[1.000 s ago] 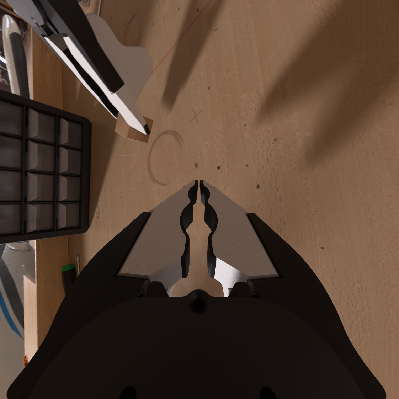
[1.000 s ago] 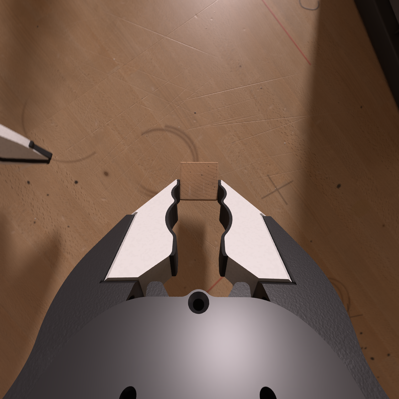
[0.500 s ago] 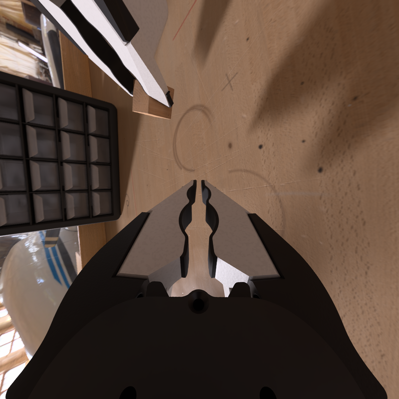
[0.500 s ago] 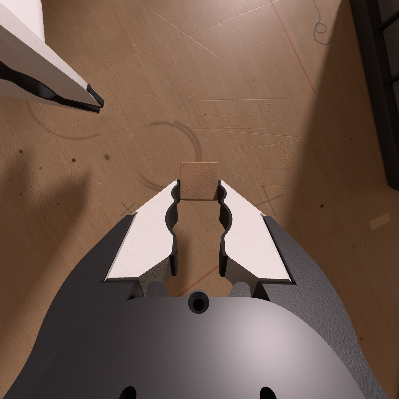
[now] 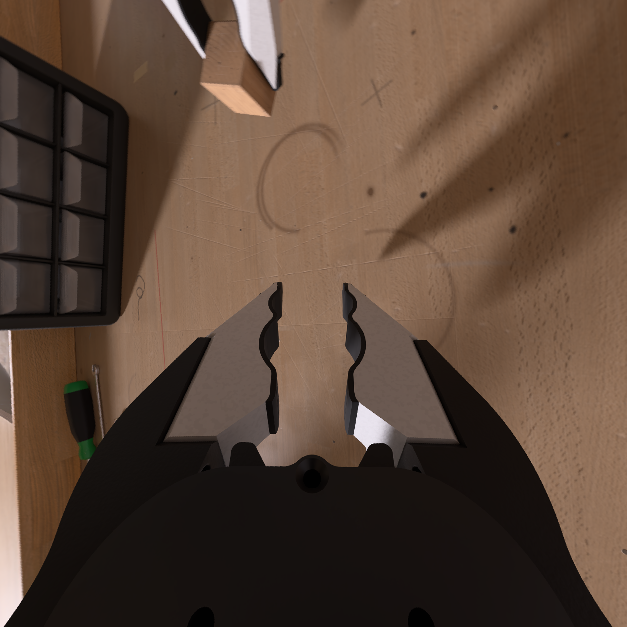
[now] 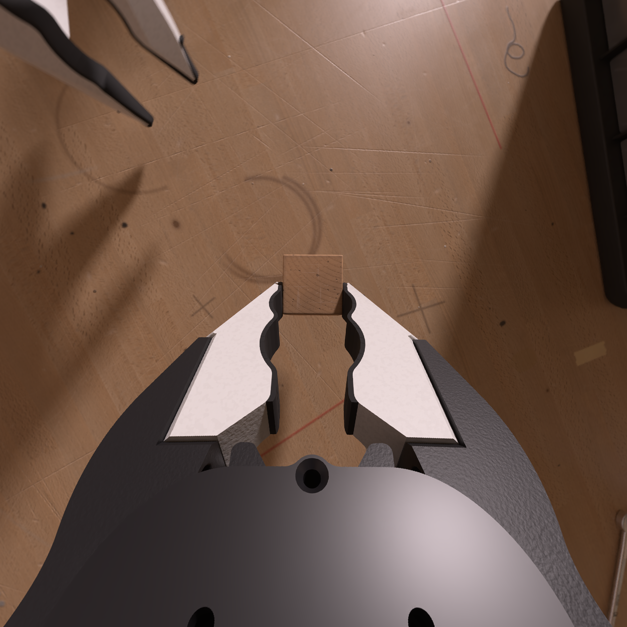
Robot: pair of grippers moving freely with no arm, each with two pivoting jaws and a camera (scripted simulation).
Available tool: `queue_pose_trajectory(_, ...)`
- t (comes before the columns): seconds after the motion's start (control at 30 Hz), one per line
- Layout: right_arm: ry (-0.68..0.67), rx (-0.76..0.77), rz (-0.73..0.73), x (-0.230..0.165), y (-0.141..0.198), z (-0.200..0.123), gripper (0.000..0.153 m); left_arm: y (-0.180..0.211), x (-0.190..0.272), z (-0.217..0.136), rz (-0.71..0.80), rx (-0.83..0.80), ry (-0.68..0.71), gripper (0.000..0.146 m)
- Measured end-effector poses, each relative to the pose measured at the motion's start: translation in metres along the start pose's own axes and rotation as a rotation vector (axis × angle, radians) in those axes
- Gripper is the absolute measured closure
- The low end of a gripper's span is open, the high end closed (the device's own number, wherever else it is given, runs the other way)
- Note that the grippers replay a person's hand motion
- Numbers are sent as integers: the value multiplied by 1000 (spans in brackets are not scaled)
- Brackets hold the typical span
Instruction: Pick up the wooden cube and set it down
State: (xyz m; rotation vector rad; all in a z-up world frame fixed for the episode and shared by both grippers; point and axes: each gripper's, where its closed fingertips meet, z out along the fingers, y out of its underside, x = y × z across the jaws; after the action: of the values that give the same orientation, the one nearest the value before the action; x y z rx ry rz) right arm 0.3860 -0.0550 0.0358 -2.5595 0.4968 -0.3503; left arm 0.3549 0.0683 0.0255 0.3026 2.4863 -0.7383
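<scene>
The wooden cube [image 6: 312, 284] is a small light block held between the tips of my right gripper [image 6: 312, 291], which is shut on it above the wooden table. In the left wrist view the same cube [image 5: 234, 79] shows at the top, clamped between the right gripper's white fingers [image 5: 259, 37] and lifted off the table. My left gripper [image 5: 311, 291] is open and empty, with bare table between its jaws. It also shows at the top left of the right wrist view [image 6: 169, 101].
A black compartment tray [image 5: 115, 190] lies at the left; its edge [image 6: 597, 152] shows at the right of the right wrist view. A green-handled screwdriver [image 5: 79, 419] lies near the table's left edge. Pencil circles and crosses mark the scratched wooden tabletop [image 5: 441, 169].
My left gripper has opened from nearly shut. The right gripper has kept its hold on the cube and risen higher; it now appears closer to the left gripper.
</scene>
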Motion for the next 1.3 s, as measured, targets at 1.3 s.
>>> queue_pose_trajectory(1.3, -315, -149, -405, -32, 16, 1, 118, -27, 2, 33, -218, 25, 270, 146)
